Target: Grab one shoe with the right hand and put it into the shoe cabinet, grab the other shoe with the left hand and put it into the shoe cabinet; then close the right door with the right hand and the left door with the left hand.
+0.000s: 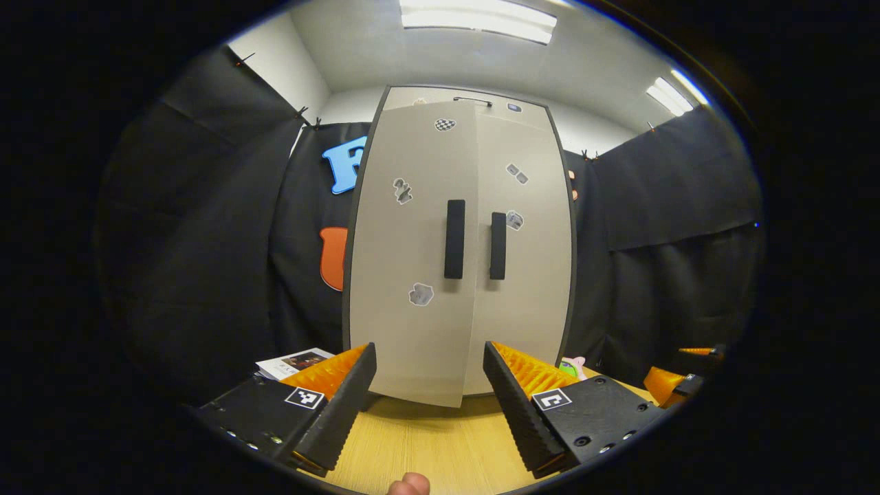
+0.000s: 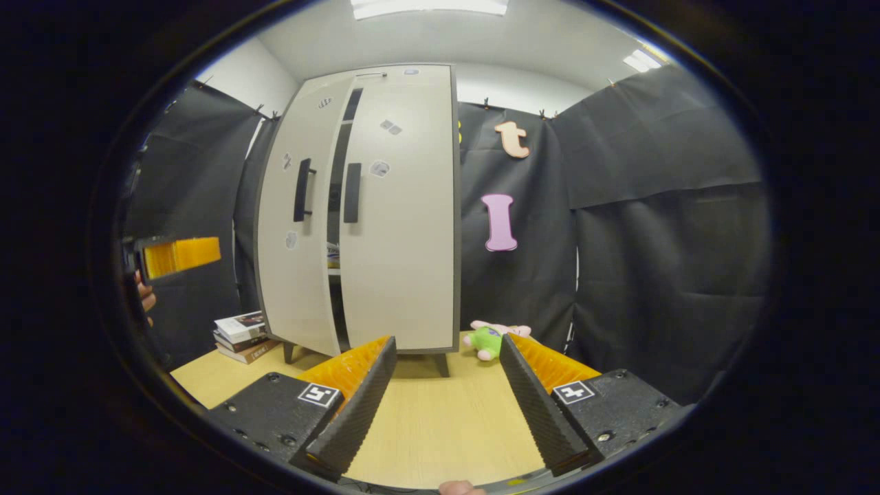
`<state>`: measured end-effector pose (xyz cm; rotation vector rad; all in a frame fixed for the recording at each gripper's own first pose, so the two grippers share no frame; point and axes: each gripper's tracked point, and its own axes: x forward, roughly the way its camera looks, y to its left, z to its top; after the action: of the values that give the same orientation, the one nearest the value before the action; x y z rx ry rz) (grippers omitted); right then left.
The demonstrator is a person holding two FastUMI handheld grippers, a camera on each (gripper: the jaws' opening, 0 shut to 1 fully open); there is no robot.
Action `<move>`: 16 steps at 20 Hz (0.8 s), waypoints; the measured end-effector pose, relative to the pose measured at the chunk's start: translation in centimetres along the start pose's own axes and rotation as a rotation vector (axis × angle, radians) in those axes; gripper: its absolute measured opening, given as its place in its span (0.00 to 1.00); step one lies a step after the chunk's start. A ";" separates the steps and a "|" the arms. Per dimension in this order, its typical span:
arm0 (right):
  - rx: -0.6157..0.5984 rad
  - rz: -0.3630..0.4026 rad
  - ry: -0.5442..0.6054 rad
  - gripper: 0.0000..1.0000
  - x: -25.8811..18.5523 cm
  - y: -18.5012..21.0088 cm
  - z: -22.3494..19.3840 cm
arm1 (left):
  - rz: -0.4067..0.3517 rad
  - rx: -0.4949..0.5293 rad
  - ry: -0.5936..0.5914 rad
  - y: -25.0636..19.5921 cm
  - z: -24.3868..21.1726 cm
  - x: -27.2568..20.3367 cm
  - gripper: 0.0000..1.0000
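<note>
The grey shoe cabinet (image 1: 419, 330) stands straight ahead in the left gripper view. Its right door (image 1: 529, 289) looks shut, while the left door (image 1: 405, 247) stands slightly ajar, its lower edge swung out towards me. Two black handles (image 1: 454, 238) meet at the middle. My left gripper (image 1: 429, 352) is open and empty, a short way in front of the doors. In the right gripper view a dark gap (image 2: 339, 206) shows between the left door (image 2: 295, 234) and the right door (image 2: 405, 220). My right gripper (image 2: 447, 342) is open and empty, farther back on the right.
A stack of books (image 2: 240, 333) lies left of the cabinet. By its right foot rests a green and pink plush toy (image 2: 491, 338). The wooden table (image 2: 440, 426) spreads beneath both grippers. My left gripper (image 2: 182, 254) and a hand (image 2: 144, 297) are at the far left.
</note>
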<state>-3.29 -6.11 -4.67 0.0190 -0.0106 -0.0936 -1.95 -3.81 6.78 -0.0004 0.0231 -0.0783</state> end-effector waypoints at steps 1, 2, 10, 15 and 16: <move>0.000 0.000 0.003 0.98 0.0 0.0 -0.2 | 0.001 0.013 0.003 -0.4 -0.7 -0.3 0.94; 0.002 0.001 0.006 0.98 -0.1 0.1 -0.4 | -0.006 0.018 0.012 -1.0 -1.4 -0.7 0.94; 0.003 0.007 0.013 0.98 -0.3 0.3 -0.6 | -0.046 0.006 0.061 -3.6 -3.8 -2.2 0.94; -0.005 0.016 -0.005 0.98 -0.5 0.7 -0.2 | -0.043 0.011 0.062 -3.6 -3.7 -2.0 0.94; -0.005 0.020 -0.009 0.98 -0.6 0.8 -0.2 | -0.042 0.009 0.060 -3.6 -3.6 -1.9 0.94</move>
<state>-3.79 -5.26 -4.81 0.0133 -0.0193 -0.0739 -4.25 -7.21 3.26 0.0103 0.0825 -0.1208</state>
